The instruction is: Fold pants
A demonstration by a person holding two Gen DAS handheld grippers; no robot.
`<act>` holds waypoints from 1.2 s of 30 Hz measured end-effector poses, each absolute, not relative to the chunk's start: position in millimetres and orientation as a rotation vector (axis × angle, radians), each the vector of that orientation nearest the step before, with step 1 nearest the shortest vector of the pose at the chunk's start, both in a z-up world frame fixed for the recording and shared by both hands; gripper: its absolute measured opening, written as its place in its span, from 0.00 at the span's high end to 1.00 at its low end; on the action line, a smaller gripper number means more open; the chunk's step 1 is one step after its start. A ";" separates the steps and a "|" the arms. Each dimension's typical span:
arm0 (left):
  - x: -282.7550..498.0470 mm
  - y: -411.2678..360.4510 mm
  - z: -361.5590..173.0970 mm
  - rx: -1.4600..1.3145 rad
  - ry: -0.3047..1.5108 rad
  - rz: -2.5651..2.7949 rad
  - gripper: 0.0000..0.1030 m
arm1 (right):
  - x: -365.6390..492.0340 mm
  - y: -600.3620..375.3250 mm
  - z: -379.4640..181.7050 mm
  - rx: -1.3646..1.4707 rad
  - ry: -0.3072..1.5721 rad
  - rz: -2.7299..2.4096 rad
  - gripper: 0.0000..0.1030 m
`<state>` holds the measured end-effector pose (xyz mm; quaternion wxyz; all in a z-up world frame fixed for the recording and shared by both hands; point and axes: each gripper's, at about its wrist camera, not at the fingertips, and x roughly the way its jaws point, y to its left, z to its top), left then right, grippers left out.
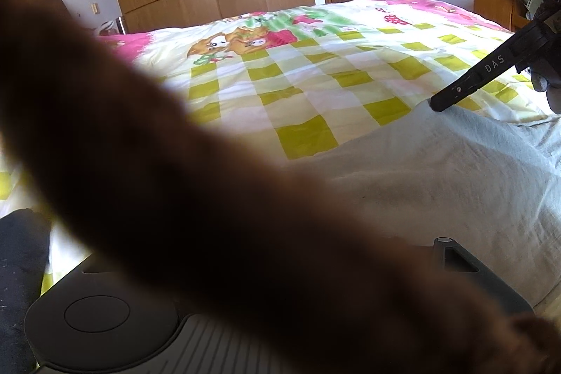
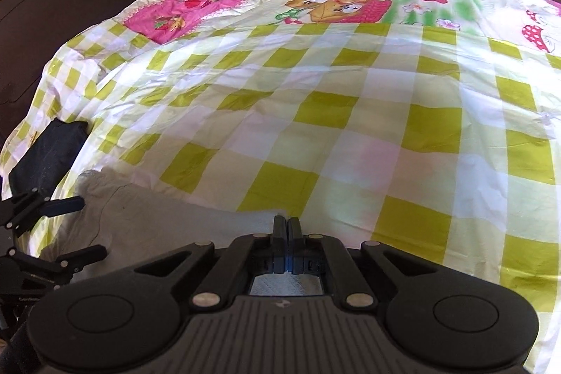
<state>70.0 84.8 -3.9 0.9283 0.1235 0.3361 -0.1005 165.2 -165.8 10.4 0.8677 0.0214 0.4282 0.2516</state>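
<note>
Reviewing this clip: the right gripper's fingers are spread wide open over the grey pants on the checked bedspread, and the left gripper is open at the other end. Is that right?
Not quite. In the right wrist view the right gripper has its fingers pressed together, shut, at the edge of the grey pants, not spread wide. The rest holds: the pants lie on the checked bedspread, and the left gripper stands open at the other end.

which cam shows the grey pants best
Neither shows them whole. The left wrist view is best: the pants spread across the bed, though a blurred brown shape blocks part. The right wrist view shows a strip beyond the right gripper, which is shut.
</note>
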 end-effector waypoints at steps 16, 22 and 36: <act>36.8 133.5 -0.8 0.260 0.696 -0.096 0.25 | 115.3 -93.9 52.5 -0.188 0.680 0.488 0.79; 9.7 166.9 -1.1 0.144 0.763 -0.079 0.25 | 86.1 -8.1 39.0 -0.176 0.833 0.829 0.76; -45.4 216.5 11.3 0.081 0.740 -0.031 0.25 | -20.2 85.5 14.0 -0.618 0.731 1.121 0.48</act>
